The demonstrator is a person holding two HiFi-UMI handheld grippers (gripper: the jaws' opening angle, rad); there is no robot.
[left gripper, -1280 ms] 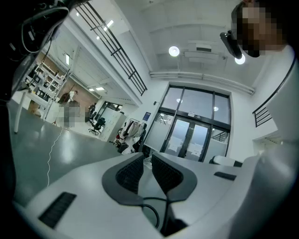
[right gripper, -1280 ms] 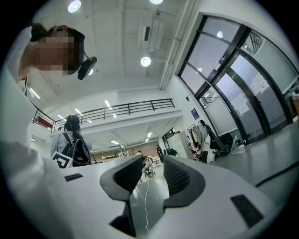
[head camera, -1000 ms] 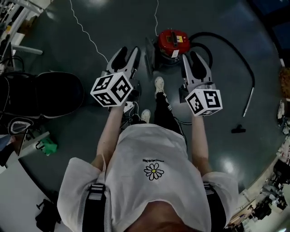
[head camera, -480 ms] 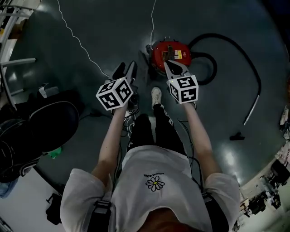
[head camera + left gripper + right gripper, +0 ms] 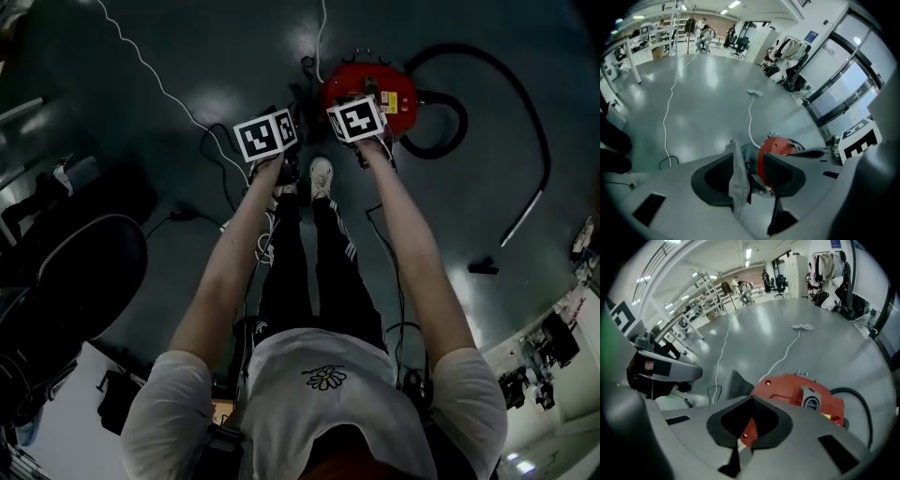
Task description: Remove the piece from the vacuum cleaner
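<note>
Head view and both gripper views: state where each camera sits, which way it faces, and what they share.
Head view: on the person's head, facing steeply down at the floor and red vacuum cleaner; shows shirt, arms, legs.
Left gripper view: rides the left gripper, looking along its parted jaws at the vacuum cleaner.
Right gripper view: rides the right gripper, looking along its shut jaws, vacuum cleaner just beyond.
Shared: all show the vacuum cleaner; each gripper view catches the other gripper.

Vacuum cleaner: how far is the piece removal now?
Done: nothing; the grey piece is beside the red vacuum cleaner. In hand: the open left gripper has it between its jaws; the right gripper is shut over the cleaner. Left: grip it, pull it off.
</note>
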